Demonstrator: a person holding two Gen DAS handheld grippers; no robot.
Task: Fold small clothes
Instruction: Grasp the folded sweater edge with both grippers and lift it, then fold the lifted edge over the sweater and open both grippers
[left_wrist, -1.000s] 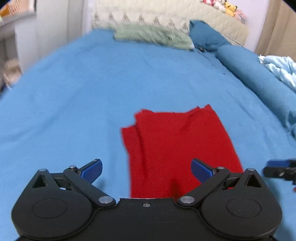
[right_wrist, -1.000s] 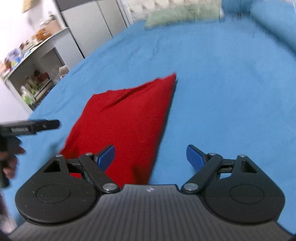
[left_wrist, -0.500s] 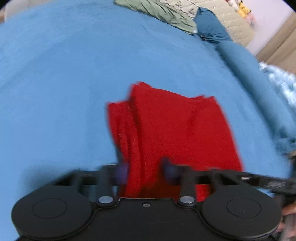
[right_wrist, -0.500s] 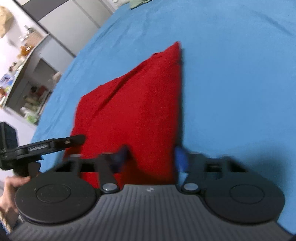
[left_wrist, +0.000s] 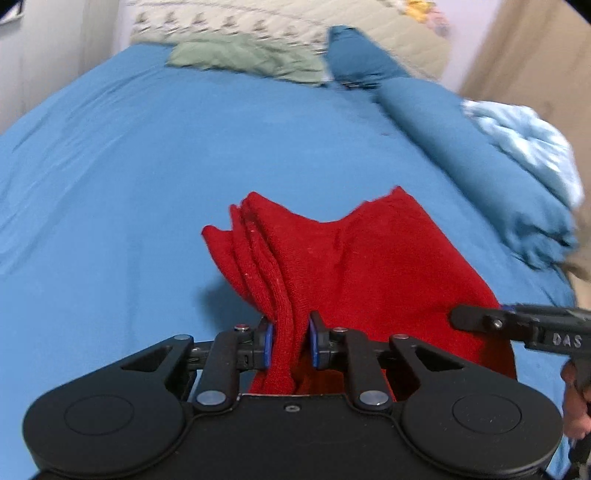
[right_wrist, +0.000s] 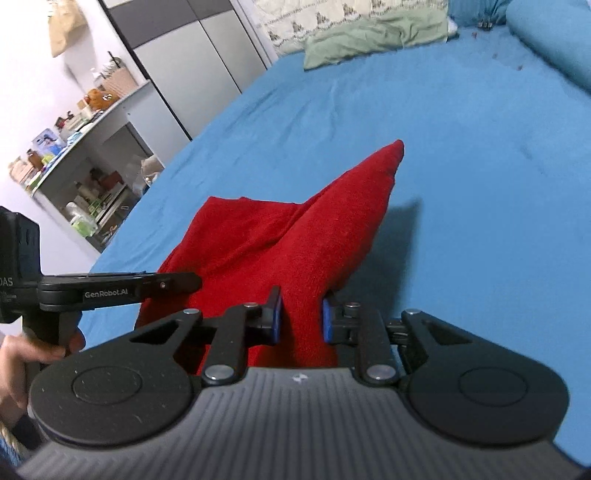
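A red folded garment (left_wrist: 369, 258) lies on the blue bedsheet (left_wrist: 147, 166), its near edge lifted off the bed. My left gripper (left_wrist: 290, 332) is closing, its blue pads pressed on the bunched near left corner. In the right wrist view the red garment (right_wrist: 295, 229) rises into a peak, and my right gripper (right_wrist: 301, 317) is closing with its pads clamped on the near right corner. Each gripper shows in the other's view: the right one (left_wrist: 480, 321) at the garment's right edge, the left one (right_wrist: 147, 288) at its left edge.
A green pillow (left_wrist: 251, 59) and a patterned headboard cover lie at the far end. A dark blue bolster (left_wrist: 461, 129) and a light blue blanket (left_wrist: 524, 133) run along the right side. Cluttered shelves (right_wrist: 74, 155) and a grey wardrobe (right_wrist: 192, 66) stand left of the bed.
Both grippers went from wide open above the garment to clamped on its near corners. They then rose, lifting the near edge so the cloth now bunches and peaks.
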